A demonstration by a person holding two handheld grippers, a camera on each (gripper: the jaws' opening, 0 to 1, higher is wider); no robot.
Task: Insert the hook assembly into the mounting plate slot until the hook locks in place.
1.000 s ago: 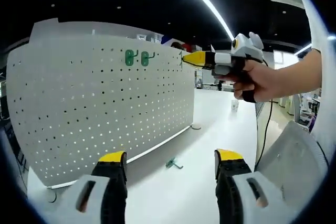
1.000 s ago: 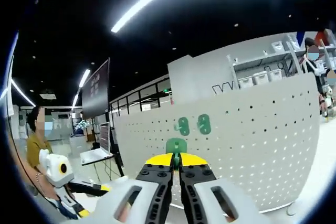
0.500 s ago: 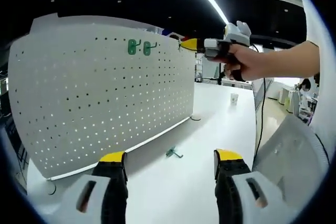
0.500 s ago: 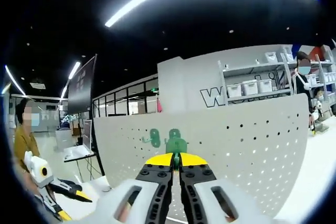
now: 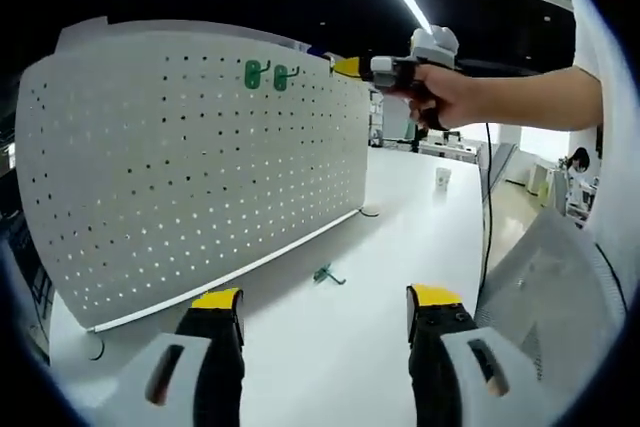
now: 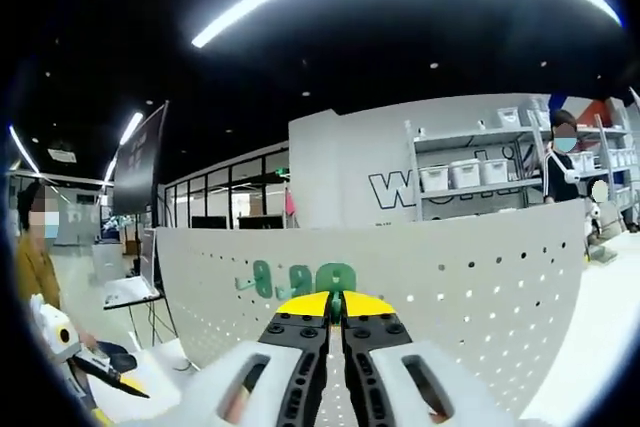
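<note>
Hook held at the top edge of the pegboard.

Your right gripper (image 6: 335,307) has its jaws clenched on a green hook (image 6: 336,281) against the upper row of the white pegboard (image 5: 190,157), beside two mounted hooks (image 5: 265,75). Your left gripper (image 5: 325,312) hangs with jaws released over the counter (image 5: 400,257); a spare hook (image 5: 326,275) lies near the board's foot.

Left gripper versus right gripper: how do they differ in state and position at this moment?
The left gripper is open and empty, low over the table; the right gripper is shut on a green hook, raised at the pegboard's top row beside two mounted hooks. Both have yellow-tipped black jaws.
</note>
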